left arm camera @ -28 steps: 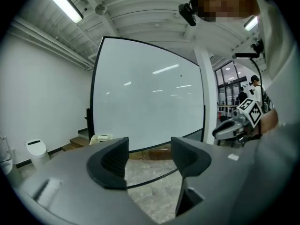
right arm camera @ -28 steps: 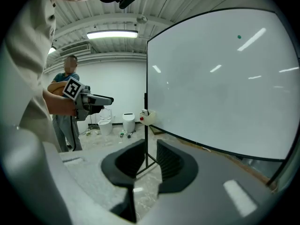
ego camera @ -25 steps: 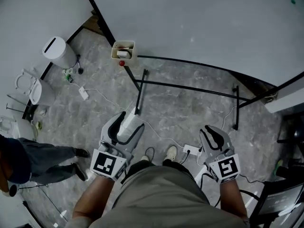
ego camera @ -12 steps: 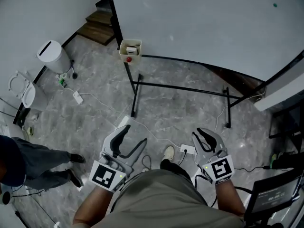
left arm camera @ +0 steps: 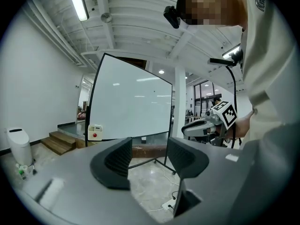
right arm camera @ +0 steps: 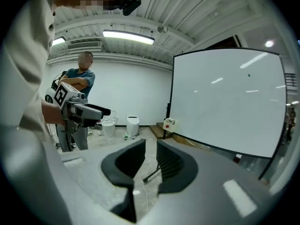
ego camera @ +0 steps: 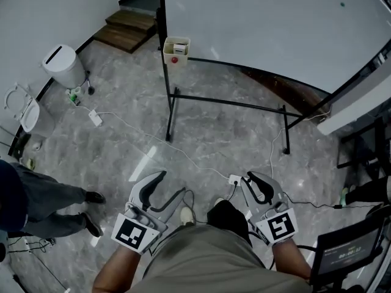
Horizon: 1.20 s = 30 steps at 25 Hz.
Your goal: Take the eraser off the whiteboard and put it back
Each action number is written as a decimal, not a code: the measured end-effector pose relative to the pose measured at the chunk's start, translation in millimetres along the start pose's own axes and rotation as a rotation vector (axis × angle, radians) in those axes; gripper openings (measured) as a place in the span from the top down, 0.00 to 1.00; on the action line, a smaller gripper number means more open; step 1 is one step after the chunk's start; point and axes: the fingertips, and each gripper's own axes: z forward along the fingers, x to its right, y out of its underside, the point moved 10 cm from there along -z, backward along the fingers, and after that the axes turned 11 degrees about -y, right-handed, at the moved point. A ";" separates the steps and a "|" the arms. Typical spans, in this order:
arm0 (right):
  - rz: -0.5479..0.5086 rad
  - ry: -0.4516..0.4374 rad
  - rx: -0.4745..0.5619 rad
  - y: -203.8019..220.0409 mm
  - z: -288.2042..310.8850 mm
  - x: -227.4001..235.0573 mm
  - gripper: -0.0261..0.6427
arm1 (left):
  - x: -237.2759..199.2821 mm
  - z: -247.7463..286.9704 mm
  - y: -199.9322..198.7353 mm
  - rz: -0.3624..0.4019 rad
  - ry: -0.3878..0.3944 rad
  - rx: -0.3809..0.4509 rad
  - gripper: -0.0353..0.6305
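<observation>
Only the head view looks down on both claws at once, with a bystander [ego camera: 49, 201] at the left edge of the floor [ego camera: 122, 145]. The left gripper view adds a ceiling lamp [left arm camera: 77, 1] and the marker cube [left arm camera: 228, 114] of the other claw. The right gripper view shows the bystander upright with arms folded.

A small box [ego camera: 176, 47] hangs at the lower left corner of the whiteboard [ego camera: 263, 29]. From here we cannot pick out the eraser.

Our left claw [ego camera: 173, 183] stands fairly wide. Its jaws have just been closing, with only air between them. Our right claw [ego camera: 259, 185] keeps a narrow gap and neither holds nor touches anything.
</observation>
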 end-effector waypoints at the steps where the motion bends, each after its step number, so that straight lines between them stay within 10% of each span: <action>1: -0.005 -0.001 0.002 -0.7 -5.0 -6.0 0.86 | 4.1 -5.9 0.0 0.005 0.007 0.004 0.58; 30: -0.012 -0.061 0.080 38.5 -185.6 20.4 0.88 | 218.5 -12.6 -24.9 0.004 -0.005 0.016 0.58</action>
